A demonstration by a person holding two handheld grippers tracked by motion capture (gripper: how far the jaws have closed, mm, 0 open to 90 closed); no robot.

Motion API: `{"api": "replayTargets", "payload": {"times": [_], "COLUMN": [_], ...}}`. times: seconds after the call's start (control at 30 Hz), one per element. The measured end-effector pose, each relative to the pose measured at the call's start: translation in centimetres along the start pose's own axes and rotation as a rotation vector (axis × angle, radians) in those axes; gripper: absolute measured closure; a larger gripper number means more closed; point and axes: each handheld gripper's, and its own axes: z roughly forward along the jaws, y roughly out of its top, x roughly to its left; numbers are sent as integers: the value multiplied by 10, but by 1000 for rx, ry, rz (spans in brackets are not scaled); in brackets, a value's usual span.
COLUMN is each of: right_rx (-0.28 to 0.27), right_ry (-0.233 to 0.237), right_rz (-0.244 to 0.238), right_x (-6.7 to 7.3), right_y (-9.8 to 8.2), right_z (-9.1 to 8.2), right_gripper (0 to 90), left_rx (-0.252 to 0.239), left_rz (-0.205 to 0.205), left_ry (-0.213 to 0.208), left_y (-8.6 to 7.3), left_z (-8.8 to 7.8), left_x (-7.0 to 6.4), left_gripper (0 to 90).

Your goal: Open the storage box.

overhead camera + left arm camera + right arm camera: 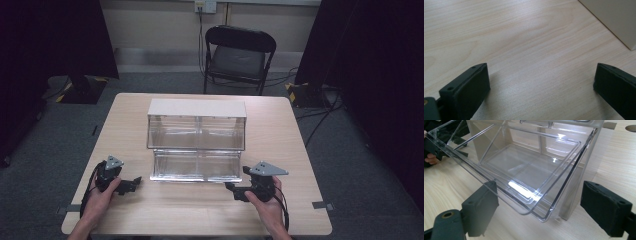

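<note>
Both claws (136, 181) (231, 186) gaping beside bin (196, 165)

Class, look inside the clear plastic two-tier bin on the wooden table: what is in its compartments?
The clear plastic two-tier bin holds nothing visible; its lower tray shows bare plastic. The beige lid covers the upper tier's top.

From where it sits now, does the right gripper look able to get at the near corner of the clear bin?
Probably yes. The right gripper is open, and the corner of the clear bin lies right between its jaws with bare table around it and nothing in the way.
</note>
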Motion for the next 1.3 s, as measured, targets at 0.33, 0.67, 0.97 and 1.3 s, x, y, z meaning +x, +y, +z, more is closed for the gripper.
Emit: {"api": "replayTargets", "payload": {"times": [0.33, 0.67, 0.97, 1.3], "right_rx": [3, 7, 11, 5], "right_ry": [5, 5, 14, 6], "right_rz": [-3, -7, -10, -18], "right_x": [-1, 0, -1, 1], "right_y": [2, 5, 8, 9], "right_z": [2, 1, 0, -1], "right_gripper": [137, 136, 135, 135], "left_rx": [0, -1, 0, 0], "left_rz": [0, -2, 1, 0], "left_ry": [0, 0, 0, 0], "left_y": [0, 0, 0, 0], "left_z": [0, 0, 0, 0], "left_x": [0, 0, 0, 0], "left_gripper": [0, 0, 0, 0]}}
